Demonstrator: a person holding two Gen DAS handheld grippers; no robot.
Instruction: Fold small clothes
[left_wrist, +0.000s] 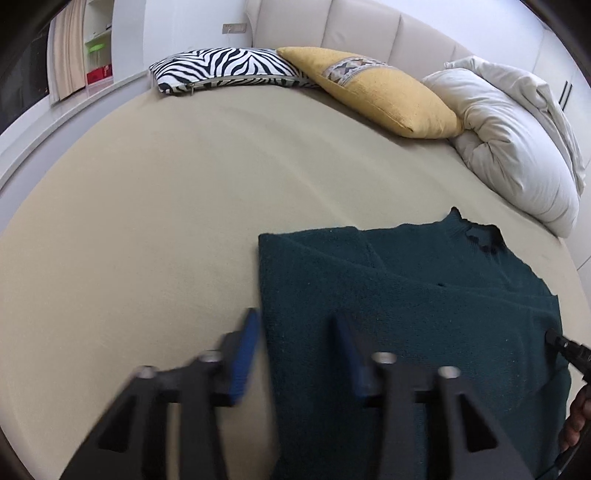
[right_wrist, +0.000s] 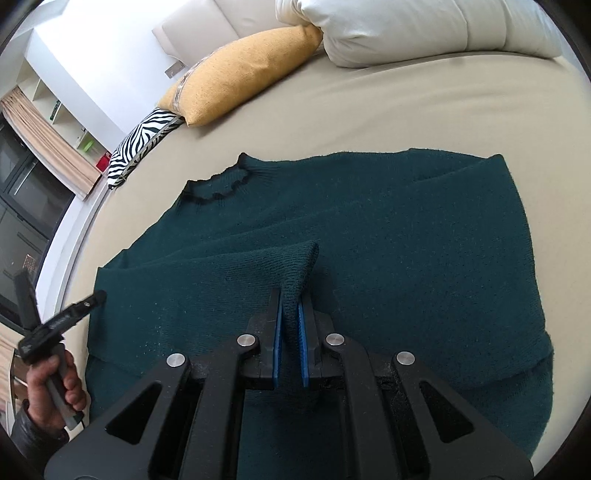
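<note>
The green sweater (right_wrist: 369, 236) lies spread on the beige bed sheet (left_wrist: 147, 206), its neck opening toward the zebra pillow (left_wrist: 218, 66) and the yellow cushion (right_wrist: 240, 70), with a white duvet (left_wrist: 509, 140) bunched just beyond. Its sides already appear folded inward, so the body looks like a rough rectangle.

The right gripper (right_wrist: 290, 317) has its 2 blue-padded fingers nearly closed on a ribbed cuff (right_wrist: 299, 266), which stands up in a soft peak out of the jaws. The left gripper (left_wrist: 295, 350) hangs above the sweater's left edge with its fingers wide apart and nothing between them; its image is blurred.

The knit looks thick, soft and limp, likely light for its bulk. It should drape and sag from any single point, and stretch rather than slide as a sheet, so pulling by the cuff alone would probably drag only the sleeve. The fuzzy surface seems to give the pads good purchase, and it is not fragile, though loops could snag on a fingertip. Better holds are probably the doubled, firmer parts: the hem corners nearest the grippers, the ribbed cuff, or the shoulder seams beside the collar (right_wrist: 218, 188). Taking 2 matching corners together should keep the fold square.
</note>
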